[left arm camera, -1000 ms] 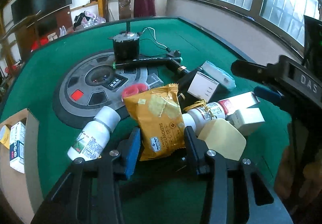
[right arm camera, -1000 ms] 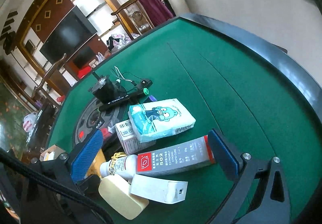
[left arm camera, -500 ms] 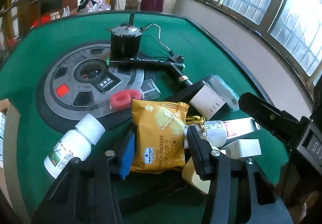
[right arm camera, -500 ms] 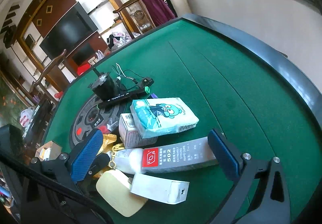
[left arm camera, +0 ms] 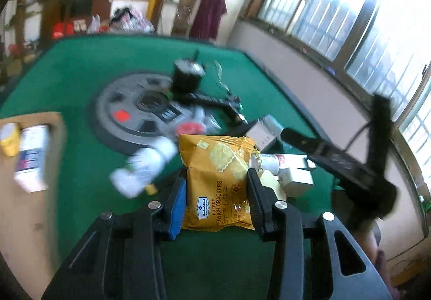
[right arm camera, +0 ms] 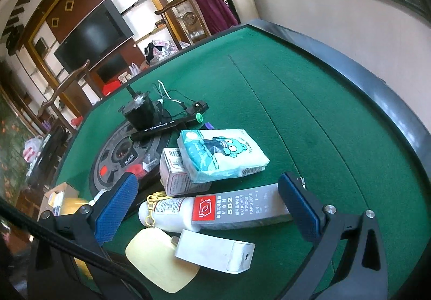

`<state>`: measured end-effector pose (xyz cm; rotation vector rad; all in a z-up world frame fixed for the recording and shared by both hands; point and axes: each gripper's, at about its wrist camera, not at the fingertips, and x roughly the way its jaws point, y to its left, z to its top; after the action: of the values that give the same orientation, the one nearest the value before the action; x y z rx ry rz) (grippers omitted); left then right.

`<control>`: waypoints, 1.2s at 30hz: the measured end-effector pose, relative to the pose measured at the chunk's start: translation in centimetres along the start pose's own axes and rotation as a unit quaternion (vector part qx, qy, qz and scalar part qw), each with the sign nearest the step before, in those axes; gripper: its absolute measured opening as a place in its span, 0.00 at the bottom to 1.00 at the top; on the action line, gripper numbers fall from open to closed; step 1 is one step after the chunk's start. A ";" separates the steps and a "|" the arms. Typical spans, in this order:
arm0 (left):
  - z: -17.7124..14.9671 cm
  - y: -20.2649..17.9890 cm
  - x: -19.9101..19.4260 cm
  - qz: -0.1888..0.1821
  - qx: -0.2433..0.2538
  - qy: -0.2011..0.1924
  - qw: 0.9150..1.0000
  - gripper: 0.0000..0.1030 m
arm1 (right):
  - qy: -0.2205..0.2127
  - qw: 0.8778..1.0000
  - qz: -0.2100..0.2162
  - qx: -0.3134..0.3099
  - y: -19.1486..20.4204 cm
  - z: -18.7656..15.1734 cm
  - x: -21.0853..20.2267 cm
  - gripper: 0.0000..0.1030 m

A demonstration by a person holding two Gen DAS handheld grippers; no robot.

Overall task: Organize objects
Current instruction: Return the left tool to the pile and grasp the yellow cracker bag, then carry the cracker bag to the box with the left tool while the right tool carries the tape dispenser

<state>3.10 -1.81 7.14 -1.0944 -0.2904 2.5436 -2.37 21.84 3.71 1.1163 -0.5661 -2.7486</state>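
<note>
A yellow cheese cracker packet (left arm camera: 215, 160) is pinched between the blue-padded fingers of my left gripper (left arm camera: 216, 181), held above the green table (left arm camera: 80, 79); this view is motion-blurred. My right gripper (right arm camera: 207, 189) stands open over a grey 502 glue box (right arm camera: 242, 208) and a white bottle (right arm camera: 164, 211), its pads clear of both. A teal tissue pack (right arm camera: 221, 154) leans on a small white carton (right arm camera: 175, 173). Nearer lie a white box (right arm camera: 215, 250) and a cream tag (right arm camera: 159, 259).
A cardboard box (left arm camera: 32, 219) holding small packs sits at the left table edge. A white pill bottle (left arm camera: 142, 168) lies just left of the packet. A black motor (right arm camera: 140, 111) and a black pen (right arm camera: 164, 126) rest by the grey round panel (left arm camera: 129, 108).
My left gripper has risen with the cracker packet and swung left, bringing the cardboard box further into view. The right gripper has stayed put, still open.
</note>
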 end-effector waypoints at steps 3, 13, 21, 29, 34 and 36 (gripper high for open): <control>-0.8 1.4 -4.6 0.012 -0.006 -0.043 0.999 0.35 | -0.004 1.000 -0.003 -0.017 0.5 -0.2 -0.1 1.00; -3.2 6.1 -12.1 0.023 -0.048 -0.110 0.992 0.35 | -0.023 0.999 0.021 -0.040 1.2 -0.9 -2.9 1.00; -4.4 8.4 -12.0 0.007 -0.071 -0.111 0.991 0.35 | 0.077 0.972 0.044 -0.218 7.3 -4.6 -3.3 1.00; -4.9 10.4 -12.5 0.011 -0.085 -0.110 0.990 0.35 | 0.087 0.944 -0.039 -0.315 9.3 -5.8 0.0 1.00; -5.2 10.6 -11.9 0.008 -0.094 -0.105 0.990 0.35 | 0.112 0.936 -0.018 -0.334 10.1 -5.9 0.0 0.90; -5.4 10.7 -11.8 0.005 -0.096 -0.102 0.990 0.35 | 0.147 0.932 0.024 -0.331 10.4 -6.1 -0.1 0.88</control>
<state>12.01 -16.03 7.77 -0.9009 -0.5962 2.6839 1.60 10.52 3.75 1.2485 0.3475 -2.3490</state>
